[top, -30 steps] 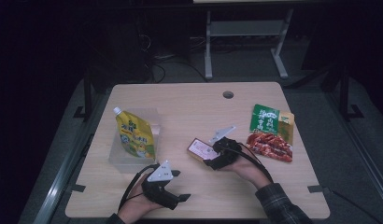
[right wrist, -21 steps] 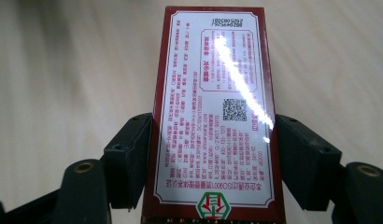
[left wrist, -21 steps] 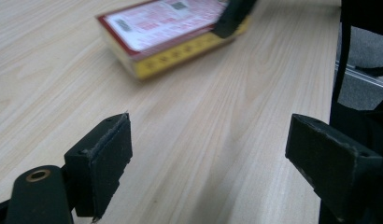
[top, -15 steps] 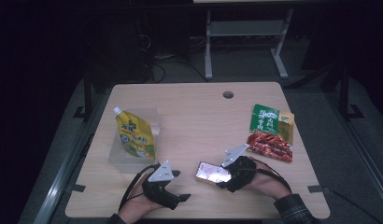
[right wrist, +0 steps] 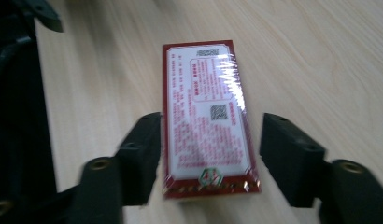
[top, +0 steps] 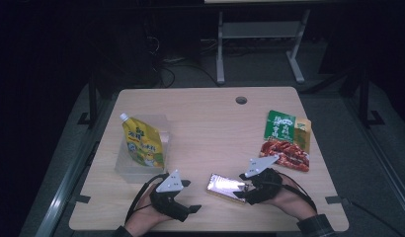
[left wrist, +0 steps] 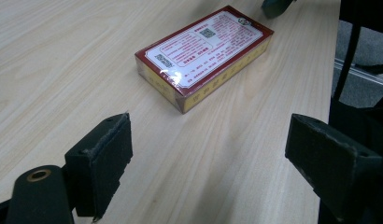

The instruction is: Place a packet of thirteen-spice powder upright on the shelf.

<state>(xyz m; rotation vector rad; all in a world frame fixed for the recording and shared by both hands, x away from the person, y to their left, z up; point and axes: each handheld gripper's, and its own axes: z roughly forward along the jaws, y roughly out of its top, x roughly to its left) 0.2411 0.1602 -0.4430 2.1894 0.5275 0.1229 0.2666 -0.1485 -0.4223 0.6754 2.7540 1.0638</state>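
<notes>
The red box [top: 226,186] lies flat on the bench [top: 205,123] near its front edge, between the 2 grippers. The right gripper [top: 246,190] has just been closing its jaws around the box's end, with the pads not yet pressing. The left gripper [top: 193,197] rests nearby, jaws released and spread wide.

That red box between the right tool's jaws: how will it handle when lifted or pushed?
The red box looks stiff, with crisp edges and flat faces, so it should hold shape. Its glossy wrap shows glare, so the pads may slip. It lies flat and low on the table, so a push would probably slide it, not tip it.
</notes>
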